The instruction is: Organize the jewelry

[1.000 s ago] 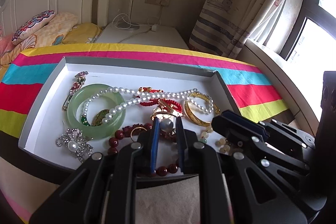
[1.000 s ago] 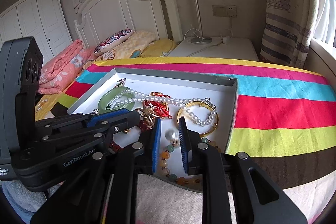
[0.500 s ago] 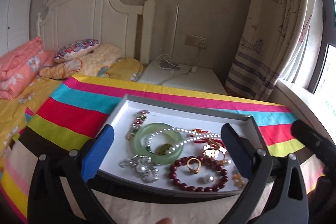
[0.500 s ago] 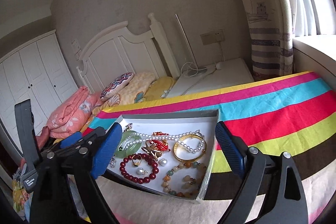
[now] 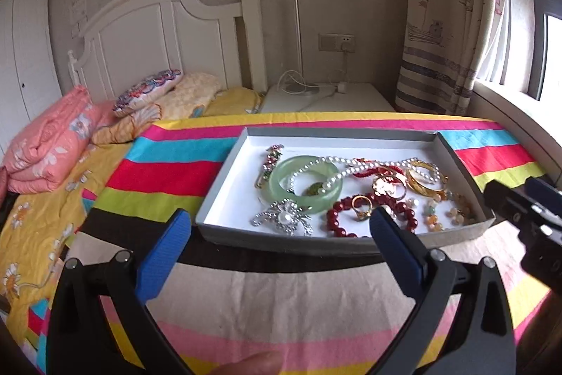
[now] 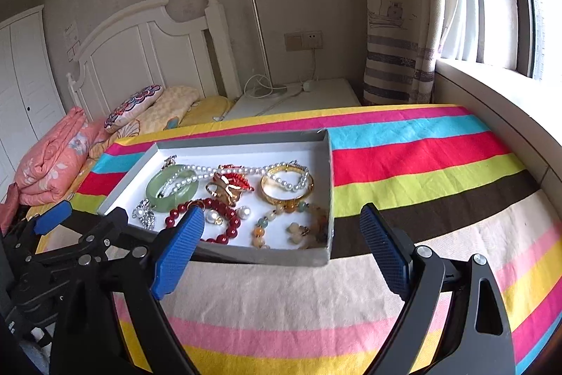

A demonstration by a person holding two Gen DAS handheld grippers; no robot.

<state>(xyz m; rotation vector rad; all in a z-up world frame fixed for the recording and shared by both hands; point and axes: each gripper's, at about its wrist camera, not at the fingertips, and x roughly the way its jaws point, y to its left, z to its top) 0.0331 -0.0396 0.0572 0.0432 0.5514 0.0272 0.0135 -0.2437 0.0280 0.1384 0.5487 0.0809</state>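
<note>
A grey box with a white floor [image 5: 224, 199] [image 6: 328, 185] sits on the striped cloth and holds jewelry: a green jade bangle [image 5: 305, 183] [image 6: 172, 187], a pearl necklace [image 5: 351, 164] [image 6: 224, 170], a red bead bracelet [image 5: 337, 217] [image 6: 228, 213], a gold bangle [image 5: 426, 183] [image 6: 286, 194], a silver brooch [image 5: 284, 217] and coloured stone beads [image 6: 298, 227]. My left gripper [image 5: 281, 234] is open and empty, just before the box's near edge. My right gripper [image 6: 281, 234] is open and empty, at the box's near right corner.
The striped cloth [image 6: 421, 171] covers a table beside a bed with a white headboard [image 5: 158, 34], pillows [image 5: 147, 90] and a folded pink quilt [image 5: 45, 143]. A white nightstand [image 5: 330, 97] with a lamp stands behind. A curtain [image 5: 449, 23] and window sill [image 6: 491, 101] are at right.
Both grippers opened from shut and pulled back and up from the box. A pearl bead that lay between the fingers now rests in the box.
</note>
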